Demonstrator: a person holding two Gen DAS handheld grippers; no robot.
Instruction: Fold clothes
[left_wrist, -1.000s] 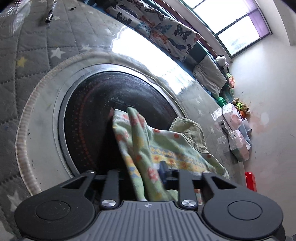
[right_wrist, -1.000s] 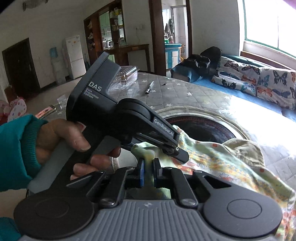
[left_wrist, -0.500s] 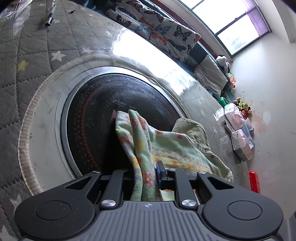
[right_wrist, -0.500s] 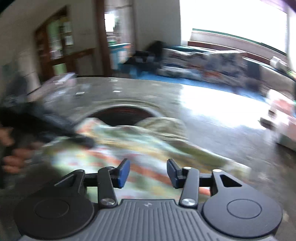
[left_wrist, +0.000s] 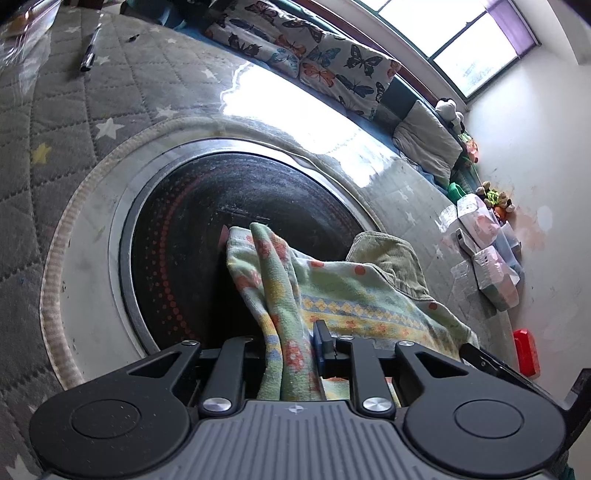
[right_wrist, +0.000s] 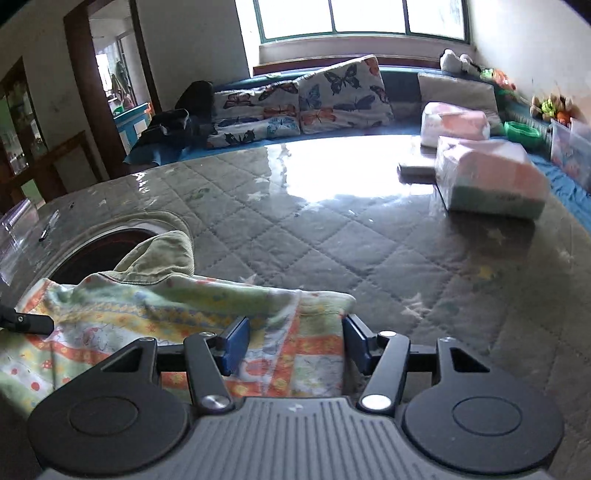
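Your left gripper (left_wrist: 291, 347) pinches the flowery cloth (left_wrist: 354, 295) at the frame's bottom. Only your right view shows wrapped packs (right_wrist: 487, 181) upper right; there, your right gripper (right_wrist: 295, 343) is spread over the cloth.

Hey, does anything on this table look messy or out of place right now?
Yes. The patterned cloth lies bunched, not flat, with an olive garment rumpled beside it, partly over the dark round inset. A pen lies loose on the quilted cover.

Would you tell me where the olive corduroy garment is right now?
In the right wrist view, the olive corduroy garment lies at left, partly under the patterned towel, beside the dark round hob.
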